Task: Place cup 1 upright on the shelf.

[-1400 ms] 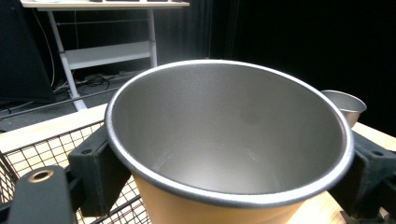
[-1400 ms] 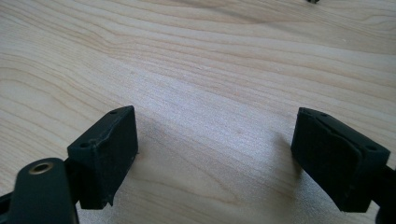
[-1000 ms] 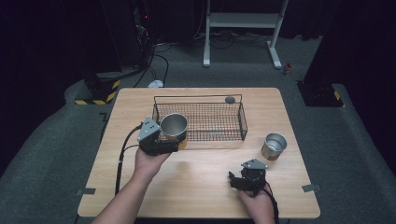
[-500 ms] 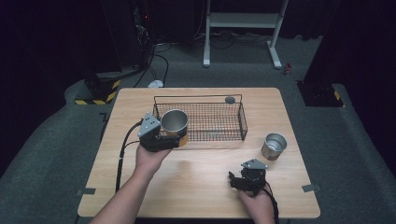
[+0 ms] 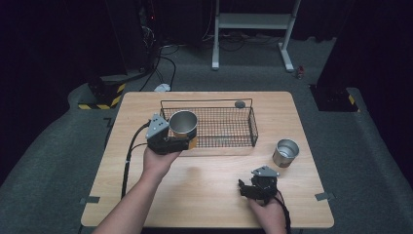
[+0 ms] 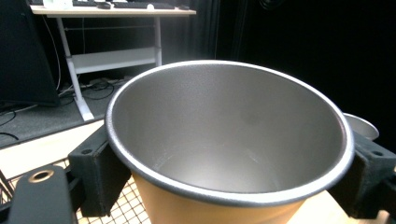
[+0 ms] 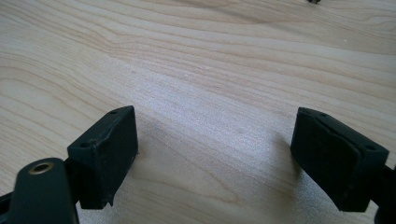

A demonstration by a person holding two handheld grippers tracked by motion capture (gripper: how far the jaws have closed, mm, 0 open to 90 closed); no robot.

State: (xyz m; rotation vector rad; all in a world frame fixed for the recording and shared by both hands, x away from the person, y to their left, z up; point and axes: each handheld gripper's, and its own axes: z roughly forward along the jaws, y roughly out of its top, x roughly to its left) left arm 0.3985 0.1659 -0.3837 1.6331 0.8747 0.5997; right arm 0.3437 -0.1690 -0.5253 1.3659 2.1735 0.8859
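My left gripper is shut on a metal cup with an orange outer wall. It holds the cup upright at the front left corner of the wire basket. In the left gripper view the empty cup stands with a black jaw on each side of it. A second metal cup stands on the table to the right of the basket. My right gripper lies low on the table near the front edge. It is open, with bare wood between its jaws.
A small dark round object sits at the basket's back right rim. The wooden table has free room in front of the basket. Cables, a white desk frame and a yellow-black striped block lie beyond it.
The left gripper with its cup has crept slightly away from the person, toward the basket. The right gripper has stayed put.
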